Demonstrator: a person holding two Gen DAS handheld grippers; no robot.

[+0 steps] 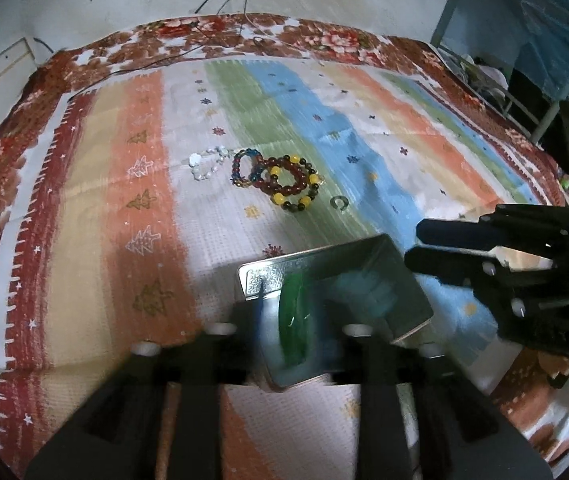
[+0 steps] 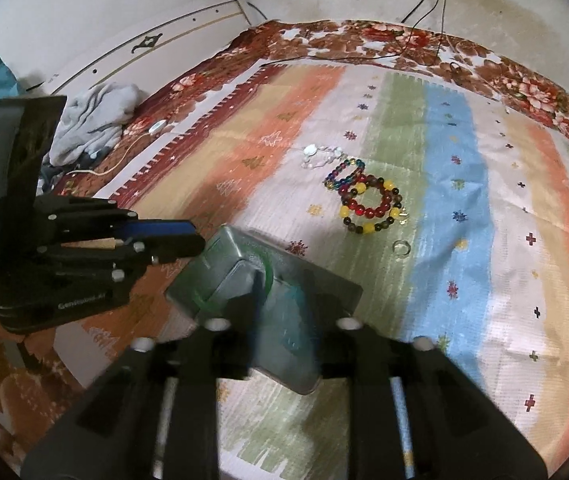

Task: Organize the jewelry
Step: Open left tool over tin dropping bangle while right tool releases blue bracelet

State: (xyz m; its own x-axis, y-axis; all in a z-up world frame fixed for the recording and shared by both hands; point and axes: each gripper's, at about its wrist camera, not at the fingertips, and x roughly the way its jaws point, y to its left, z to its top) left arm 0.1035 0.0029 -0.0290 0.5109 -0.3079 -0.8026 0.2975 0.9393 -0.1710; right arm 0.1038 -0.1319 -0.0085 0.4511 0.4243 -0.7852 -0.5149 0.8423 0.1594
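Both tools hover over a metal tin (image 1: pixel 336 300) on the bed's striped cloth (image 1: pixel 144 208). Left tool (image 1: pixel 290 328) shows its fingers parted, a green bangle (image 1: pixel 292 320) standing on edge between them inside the tin; blur hides whether the pads touch it, so I cannot tell if it is gripped or freed. Right tool (image 2: pixel 280 324) likewise stands part-open over the tin's near end, with nothing clearly pinched.

Remaining jewelry lies in a cluster at about 12 o'clock from both tools, well apart from the tin: a red-and-yellow bead bracelet (image 2: pixel 372 206) overlapping a multicoloured one (image 2: pixel 342 174), a clear white one (image 2: pixel 320 156) just beside them at their 10 o'clock, and a small ring (image 2: pixel 400 248) at their 5 o'clock, nearest the tin.

Judging by the layout, the ring is the closest next piece, and it sits slightly nearer the right tool. Its flat, tiny shape would likely make a pinch awkward.
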